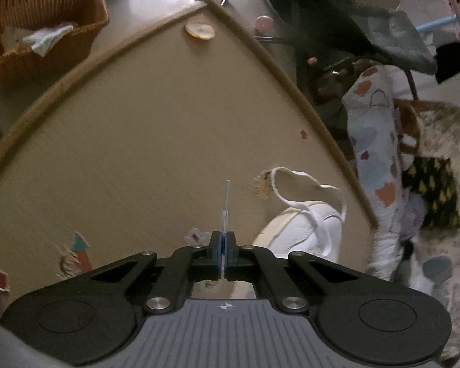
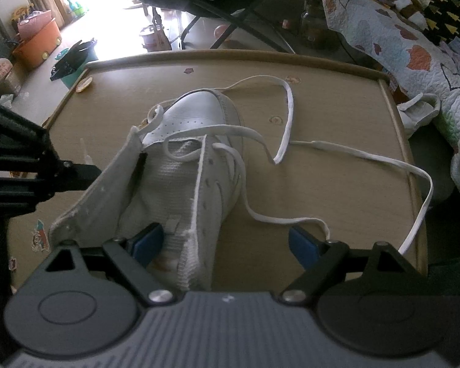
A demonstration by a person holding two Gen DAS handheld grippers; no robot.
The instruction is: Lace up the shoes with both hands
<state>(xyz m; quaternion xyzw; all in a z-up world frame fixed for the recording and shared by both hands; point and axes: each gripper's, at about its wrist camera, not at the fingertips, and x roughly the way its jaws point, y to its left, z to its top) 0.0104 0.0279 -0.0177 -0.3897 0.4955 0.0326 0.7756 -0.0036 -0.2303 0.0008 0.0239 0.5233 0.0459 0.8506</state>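
Left hand-held gripper: jaws pinched fully together on the clear plastic tip of the flat white shoelace, the aglet sticking straight out past the blue pads, pointing away over the tan wood-grain tabletop. From that gripper the white leather sneaker lies off to its right and slightly ahead, just beside the jaws, with a loop of lace standing up over it. In the right wrist view the same left gripper sits at the shoe's left flank, next to the opened grey eyelet flap, so the left hand is the nearer one to the left eyelet row and already carries the tip. Right hand-held gripper: jaws spread wide, holding nothing; left pad rests on or just over the grey mesh tongue near the heel end, right pad hangs over bare tabletop beside a run of lace; cannot tell if either pad actually touches. Shoe's long axis runs straight away from the right gripper, toe at the far end. My read: next move is swinging the aglet rightward to a left-side eyelet, right hand steadying the tongue. Risk: slack lace trailing across the tabletop to the right could snag.
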